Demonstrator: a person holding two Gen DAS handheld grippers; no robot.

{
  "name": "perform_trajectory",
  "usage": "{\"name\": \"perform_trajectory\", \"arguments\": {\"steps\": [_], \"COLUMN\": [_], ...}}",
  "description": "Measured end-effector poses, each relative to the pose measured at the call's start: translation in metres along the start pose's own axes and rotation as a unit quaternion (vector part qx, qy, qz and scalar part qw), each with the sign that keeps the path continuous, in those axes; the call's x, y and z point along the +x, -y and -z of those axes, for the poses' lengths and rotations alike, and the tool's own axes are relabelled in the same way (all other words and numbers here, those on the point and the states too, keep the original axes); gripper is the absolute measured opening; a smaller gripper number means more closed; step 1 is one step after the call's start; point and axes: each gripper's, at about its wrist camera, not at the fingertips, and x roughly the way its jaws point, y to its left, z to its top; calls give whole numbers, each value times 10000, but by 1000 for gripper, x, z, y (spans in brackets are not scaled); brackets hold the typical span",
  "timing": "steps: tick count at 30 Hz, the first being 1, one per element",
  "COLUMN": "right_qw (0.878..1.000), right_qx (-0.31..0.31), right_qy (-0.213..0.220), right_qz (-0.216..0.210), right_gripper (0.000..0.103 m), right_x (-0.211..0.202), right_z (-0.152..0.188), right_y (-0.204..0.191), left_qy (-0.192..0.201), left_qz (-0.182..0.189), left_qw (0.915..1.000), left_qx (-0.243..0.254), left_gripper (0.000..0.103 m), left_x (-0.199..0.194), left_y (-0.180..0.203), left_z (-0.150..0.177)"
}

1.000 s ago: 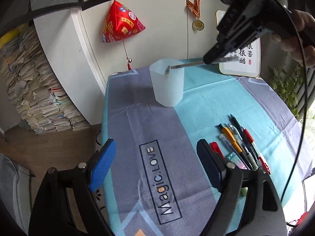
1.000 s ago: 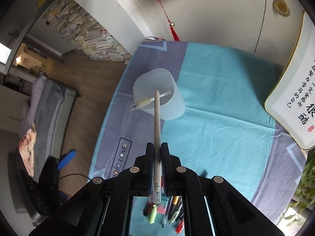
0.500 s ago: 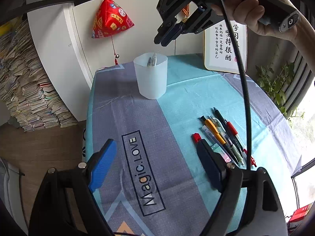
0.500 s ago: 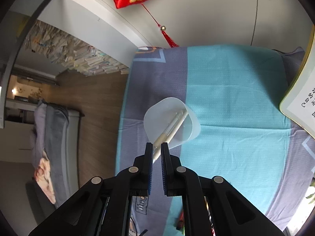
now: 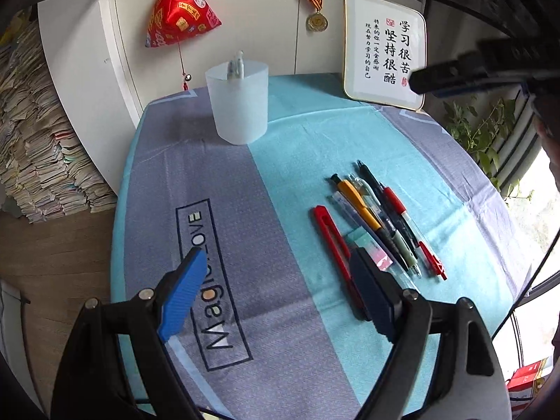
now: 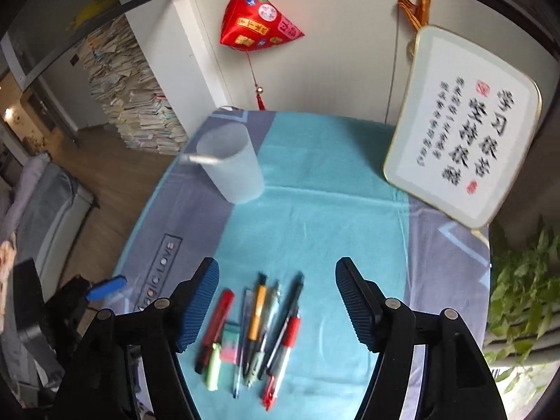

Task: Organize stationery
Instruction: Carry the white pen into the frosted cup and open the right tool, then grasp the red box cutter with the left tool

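- My right gripper (image 6: 276,301) is spread wide with nothing between the blue pads, hanging right above the row of pens on the teal strip of the tablecloth (image 6: 315,210).
- My left gripper (image 5: 276,294) is just as wide open and also empty, sitting low over the grey strip with the "Magic.LOVE" print (image 5: 213,276).
- The frosted plastic cup (image 5: 239,103) stands upright near the far end of the table, well apart from the pen pile. Pens in the cup (image 5: 236,66) poke above the rim; from the right wrist view one whitish pen (image 6: 201,158) leans across the mouth.
- The loose stuff is all lying side by side: a red utility knife (image 5: 332,241) on the left end of the row, then a clear pen, an orange-and-black pen (image 5: 360,206), a black pen and a red gel pen (image 5: 407,224) on the right end.
- There's a small pink-and-green eraser-looking block (image 6: 231,344) and a green highlighter (image 6: 212,369) tucked in at the near end of the row, just beside the knife. Right view is a bit blurry so I can't call them better than that.
- Against the back wall: a framed calligraphy board (image 5: 385,50) leaning on the table's far right corner, a red hanging ornament (image 5: 180,17) and a medal (image 5: 316,21) on a ribbon.
- Stacks of books (image 6: 136,112) sit on the floor past the left edge.
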Motion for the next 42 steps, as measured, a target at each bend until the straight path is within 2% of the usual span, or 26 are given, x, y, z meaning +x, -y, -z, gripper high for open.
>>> {"name": "perform_trajectory", "arguments": {"steps": [2, 6, 8, 10, 15, 21, 25, 32, 34, 36, 38, 42], "right_qw": [9999, 9993, 9988, 9975, 9959, 9967, 9972, 9961, 9956, 9961, 9969, 9970], "right_qx": [140, 233, 467, 661, 871, 737, 710, 855, 893, 814, 694, 674], "right_qy": [-33, -149, -140, -223, -235, -117, -144, -154, -160, -185, -252, -371], "right_qz": [-22, 245, 20, -81, 13, 323, 178, 171, 218, 281, 264, 27], "right_gripper": [70, 70, 70, 70, 70, 70, 70, 70, 70, 70, 70, 70], "right_x": [2, 12, 13, 16, 16, 11, 14, 20, 23, 27, 31, 37], "right_z": [29, 74, 93, 106, 129, 144, 149, 151, 151, 151, 153, 156], "right_y": [10, 16, 21, 26, 29, 20, 13, 13, 13, 9, 4, -3], "left_qy": [-79, -240, -287, -311, -405, -523, -643, -745, -694, -664, -641, -619], "left_qz": [90, 119, 126, 153, 370, 395, 184, 232, 189, 213, 293, 369], "left_qw": [9999, 9996, 9995, 9994, 9984, 9976, 9975, 9959, 9959, 9960, 9963, 9966], "left_qx": [-13, 45, 73, 37, -150, -228, -248, -450, -541, -560, -488, -410], "left_gripper": [83, 83, 83, 83, 83, 82, 81, 81, 77, 63, 56, 53], "left_x": [6, 18, 22, 25, 32, 40, 48, 55, 54, 52, 50, 51], "left_y": [4, 13, 16, 17, 15, 20, 22, 18, 17, 18, 20, 22], "left_z": [4, 12, 14, 13, 8, 10, 9, 5, 6, 7, 6, 6]}}
